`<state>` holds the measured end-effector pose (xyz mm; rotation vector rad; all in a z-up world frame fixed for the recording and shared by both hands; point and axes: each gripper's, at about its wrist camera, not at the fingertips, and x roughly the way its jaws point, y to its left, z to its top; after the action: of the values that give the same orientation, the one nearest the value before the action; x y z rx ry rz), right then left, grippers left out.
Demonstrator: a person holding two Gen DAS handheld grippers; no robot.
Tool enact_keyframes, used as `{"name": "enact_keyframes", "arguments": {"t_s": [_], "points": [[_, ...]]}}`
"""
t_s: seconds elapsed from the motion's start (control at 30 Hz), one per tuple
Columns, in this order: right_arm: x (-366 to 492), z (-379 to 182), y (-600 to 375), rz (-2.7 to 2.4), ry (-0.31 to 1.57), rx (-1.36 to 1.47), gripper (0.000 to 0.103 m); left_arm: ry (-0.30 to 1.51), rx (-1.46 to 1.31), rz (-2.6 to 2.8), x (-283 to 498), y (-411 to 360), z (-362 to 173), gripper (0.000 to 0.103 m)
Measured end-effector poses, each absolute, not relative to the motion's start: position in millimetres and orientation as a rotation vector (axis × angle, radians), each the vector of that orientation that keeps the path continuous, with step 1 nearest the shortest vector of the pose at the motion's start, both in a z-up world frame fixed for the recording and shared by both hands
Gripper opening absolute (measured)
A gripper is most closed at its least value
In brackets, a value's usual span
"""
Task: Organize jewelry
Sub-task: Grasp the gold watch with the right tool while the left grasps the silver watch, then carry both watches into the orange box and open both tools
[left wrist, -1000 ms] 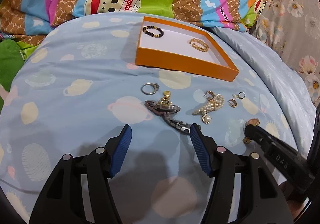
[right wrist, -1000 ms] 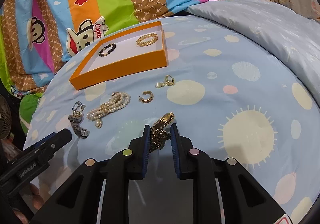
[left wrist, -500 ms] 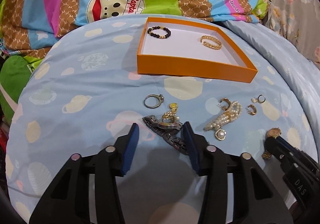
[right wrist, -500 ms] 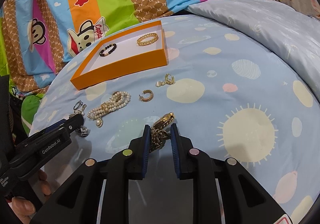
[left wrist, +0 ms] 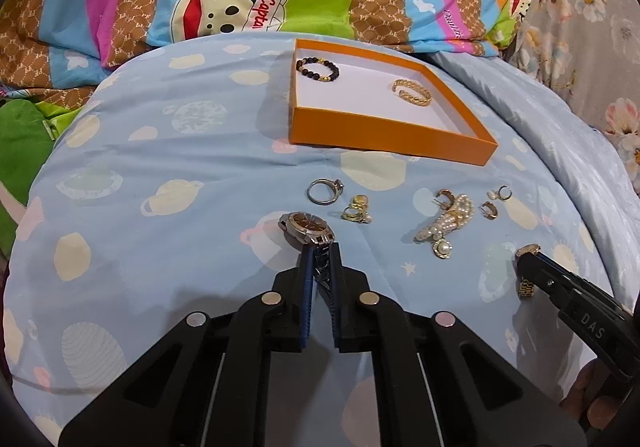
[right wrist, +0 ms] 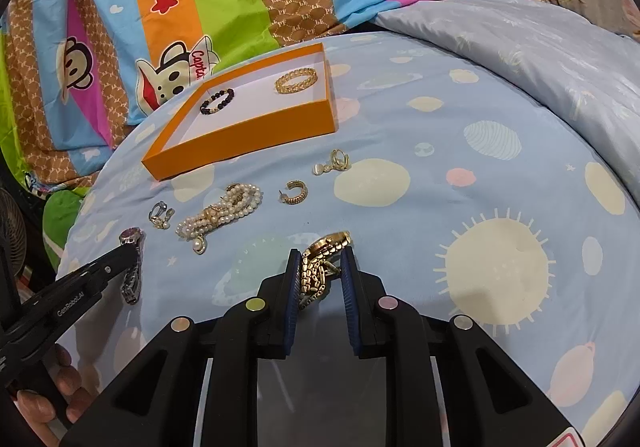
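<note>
2 watches sit pinched in my tools above the planet-print bedspread [left wrist: 160, 151]: my left tool [left wrist: 320, 259] is clamped on the band of a silver watch [left wrist: 308, 227], my right tool [right wrist: 320, 267] on the bunched links of a gold watch [right wrist: 324, 251]. Beyond them, an orange tray [left wrist: 384, 131] holds 2 bracelets, a black beaded bracelet [left wrist: 317, 70] and a gold chain bracelet [left wrist: 412, 92]. On the bedspread between tray and tools lie a silver ring [left wrist: 324, 191], a pearl bracelet [left wrist: 444, 223] and several small gold earrings [left wrist: 490, 209].
</note>
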<state>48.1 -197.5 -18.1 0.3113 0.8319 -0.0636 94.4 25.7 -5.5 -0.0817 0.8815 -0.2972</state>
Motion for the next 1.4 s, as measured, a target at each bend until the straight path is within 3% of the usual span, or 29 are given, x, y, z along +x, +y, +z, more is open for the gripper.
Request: {"name": "enact_keyframes", "arguments": {"t_s": [0.8, 1.4], "points": [[48, 5, -194, -0.031, 0.743, 0.304, 0.019, 0.786, -0.080, -0.390, 82, 19, 39, 0.003], [145, 45, -201, 0.025, 0.683, 0.312, 0.019, 0.657, -0.023, -0.397, 168, -17, 86, 0.003]]}}
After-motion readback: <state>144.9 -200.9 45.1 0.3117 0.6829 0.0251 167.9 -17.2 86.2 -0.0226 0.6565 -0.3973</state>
